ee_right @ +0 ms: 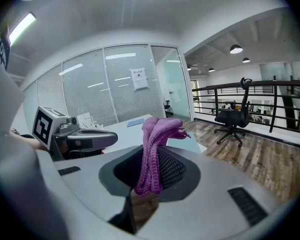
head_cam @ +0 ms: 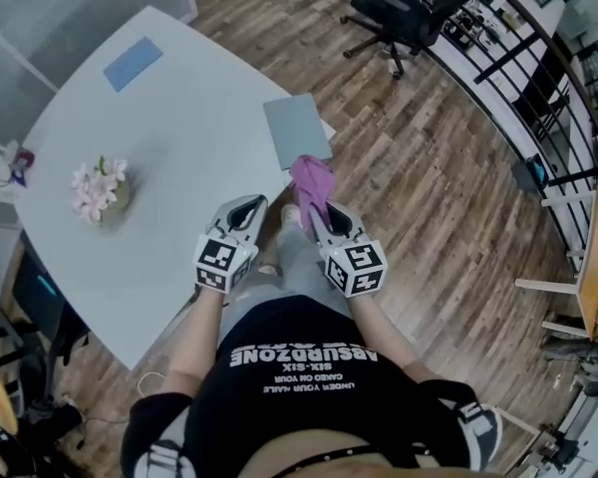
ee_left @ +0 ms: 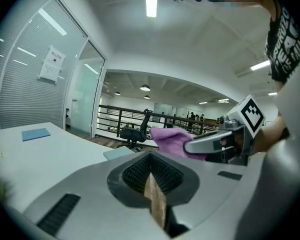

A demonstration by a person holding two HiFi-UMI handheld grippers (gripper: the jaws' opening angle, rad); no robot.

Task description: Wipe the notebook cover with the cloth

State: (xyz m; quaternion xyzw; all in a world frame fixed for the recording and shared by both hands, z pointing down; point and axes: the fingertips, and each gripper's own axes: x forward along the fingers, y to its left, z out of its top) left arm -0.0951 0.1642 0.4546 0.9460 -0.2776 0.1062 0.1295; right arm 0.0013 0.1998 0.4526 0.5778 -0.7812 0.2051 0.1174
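The grey notebook (head_cam: 297, 130) lies flat at the near right edge of the white table (head_cam: 179, 147); its corner also shows in the left gripper view (ee_left: 119, 153). A purple cloth (head_cam: 310, 180) sticks up out of my right gripper (head_cam: 317, 214), which is shut on it and held in the air just short of the notebook. In the right gripper view the cloth (ee_right: 157, 149) stands bunched between the jaws. My left gripper (head_cam: 249, 207) hangs beside the right one, over the table's edge, its jaws shut with nothing between them (ee_left: 151, 176).
A blue pad (head_cam: 133, 63) lies at the far side of the table and a small pot of pink flowers (head_cam: 100, 189) at the left. A black office chair (head_cam: 399, 18) stands on the wooden floor beyond, near a black railing (head_cam: 538, 58).
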